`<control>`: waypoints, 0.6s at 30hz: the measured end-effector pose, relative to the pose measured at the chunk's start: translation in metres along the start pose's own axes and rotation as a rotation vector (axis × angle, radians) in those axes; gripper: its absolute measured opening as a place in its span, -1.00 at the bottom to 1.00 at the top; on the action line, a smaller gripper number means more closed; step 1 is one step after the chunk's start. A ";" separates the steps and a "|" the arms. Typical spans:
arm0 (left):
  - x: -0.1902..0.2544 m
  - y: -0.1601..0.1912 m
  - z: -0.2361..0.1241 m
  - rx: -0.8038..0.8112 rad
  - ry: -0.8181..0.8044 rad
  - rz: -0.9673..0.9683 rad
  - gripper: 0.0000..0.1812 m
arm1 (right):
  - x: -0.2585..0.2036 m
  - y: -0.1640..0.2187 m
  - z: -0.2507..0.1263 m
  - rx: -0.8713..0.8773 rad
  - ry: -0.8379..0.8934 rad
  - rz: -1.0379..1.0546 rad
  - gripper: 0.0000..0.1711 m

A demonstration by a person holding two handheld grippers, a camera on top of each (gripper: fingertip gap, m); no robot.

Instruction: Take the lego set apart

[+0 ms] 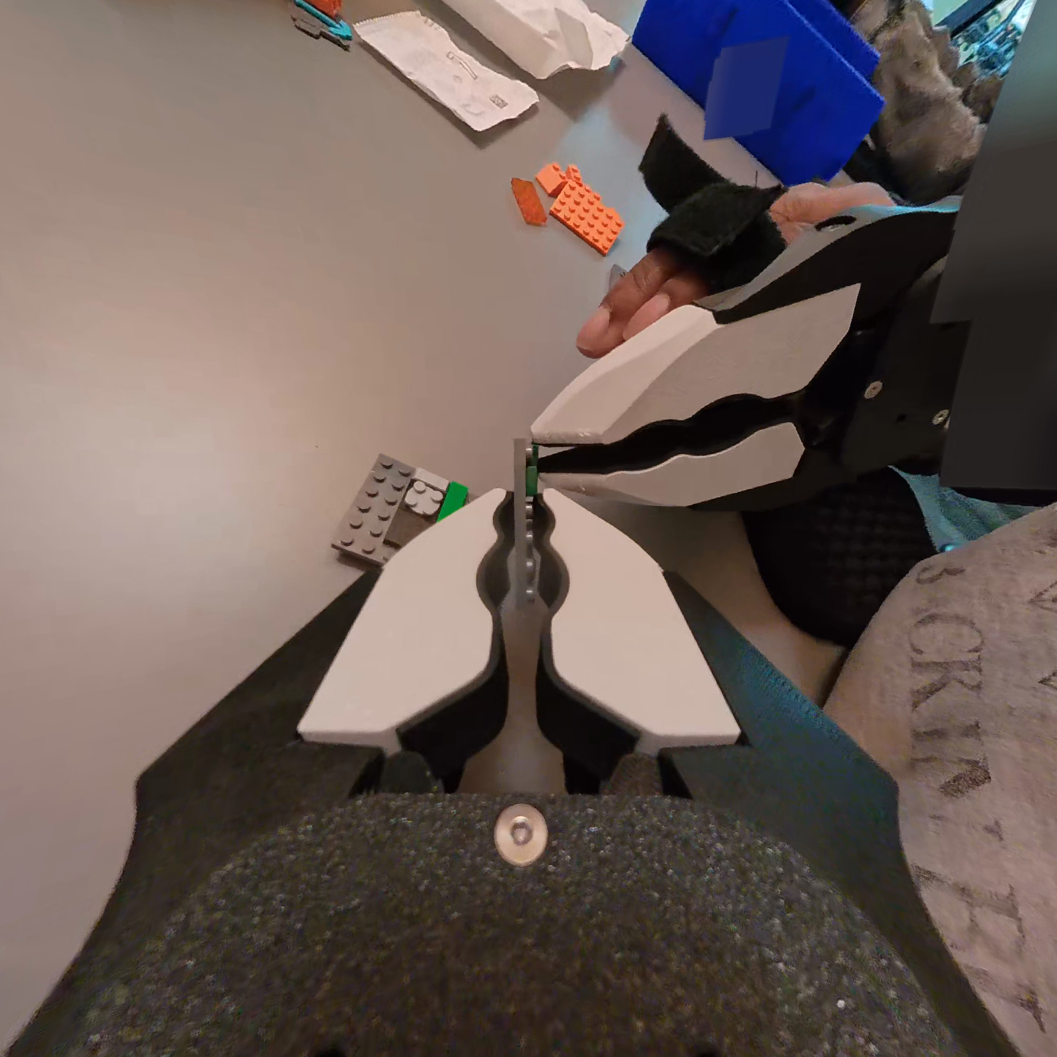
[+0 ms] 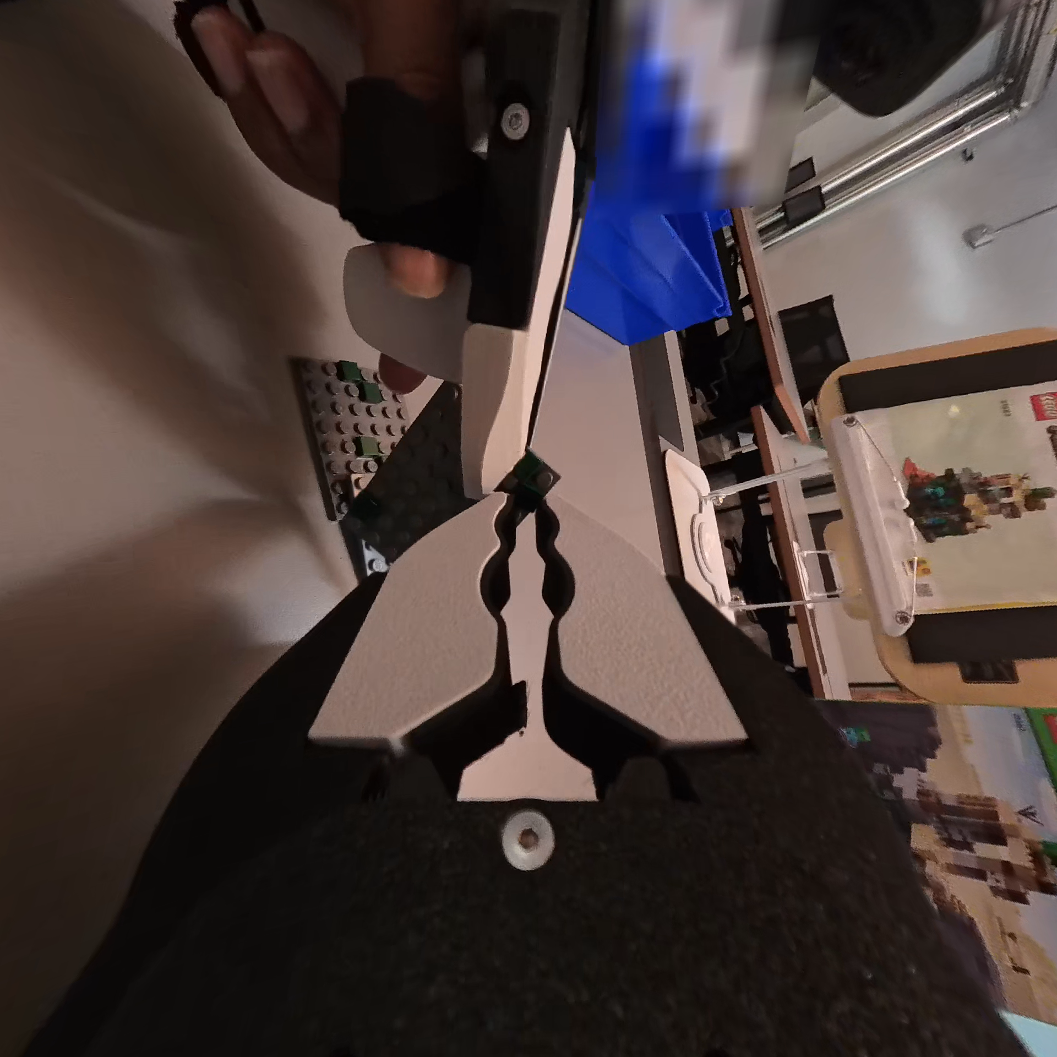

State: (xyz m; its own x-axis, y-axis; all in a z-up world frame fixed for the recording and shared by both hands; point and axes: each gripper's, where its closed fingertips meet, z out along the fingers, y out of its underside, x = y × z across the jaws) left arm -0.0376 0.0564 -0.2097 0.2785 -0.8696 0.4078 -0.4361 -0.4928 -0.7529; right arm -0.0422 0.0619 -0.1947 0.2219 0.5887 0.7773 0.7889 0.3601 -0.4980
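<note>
1. Grey tabletop (image 1: pixel 171 343) is the work surface. Landmark is the grey plate (image 1: pixel 521 515), held edge-on above it.
2. Loose on the table: a pile of grey plates with a green bit (image 1: pixel 394 509) just left of and behind the held plate; orange plates (image 1: pixel 577 209) well beyond it; blue bin (image 1: pixel 761 80) and crumpled paper (image 1: pixel 452 74) at the far edge.
3. Left gripper (image 1: pixel 523 497) is clamped on the grey plate, studs facing right, plate sticking out past the tips.
4. Right gripper (image 1: pixel 537 452) comes in from the right of the plate, tips pinched on the small green piece (image 1: pixel 533 472) seated on the plate's studded face near its top end. Right wrist view confirms: fingers closed on the green piece (image 2: pixel 529 480).
5. Step in hand, as I read it: pulling the green piece off the plate. Can't tell whether it's off the studs yet; it looks touching.
6. Next move needs: left holds firm, right peels or tilts away from the stud face rather than a straight tug. Grip is tip-only and the piece is tiny, so slip risk is real.
7. Then drop it near the loose pile.
</note>
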 end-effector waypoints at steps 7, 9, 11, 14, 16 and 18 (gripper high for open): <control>-0.010 -0.010 -0.011 0.035 -0.056 0.013 -0.94 | 0.018 -0.011 -0.013 0.090 0.004 0.077 -1.00; -0.010 -0.013 -0.011 0.043 -0.052 0.010 -0.94 | 0.019 -0.007 -0.010 0.086 -0.019 0.115 -1.00; -0.007 -0.013 -0.010 0.046 -0.048 0.012 -0.94 | 0.017 -0.005 -0.004 0.067 -0.040 0.154 -0.86; -0.002 -0.013 -0.008 0.043 -0.052 0.039 -0.94 | 0.017 -0.002 -0.003 0.059 -0.041 0.162 -0.82; 0.001 -0.011 -0.006 0.032 -0.059 0.057 -0.94 | 0.017 -0.004 -0.003 0.055 -0.044 0.142 -0.86; 0.001 -0.011 -0.004 0.024 -0.085 0.078 -0.94 | 0.014 -0.004 -0.003 0.036 -0.055 0.126 -0.92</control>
State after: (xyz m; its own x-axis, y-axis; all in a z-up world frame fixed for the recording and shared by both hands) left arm -0.0365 0.0605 -0.1989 0.3161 -0.8989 0.3033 -0.4393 -0.4220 -0.7930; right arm -0.0409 0.0669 -0.1806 0.2851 0.6696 0.6858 0.7356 0.3059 -0.6045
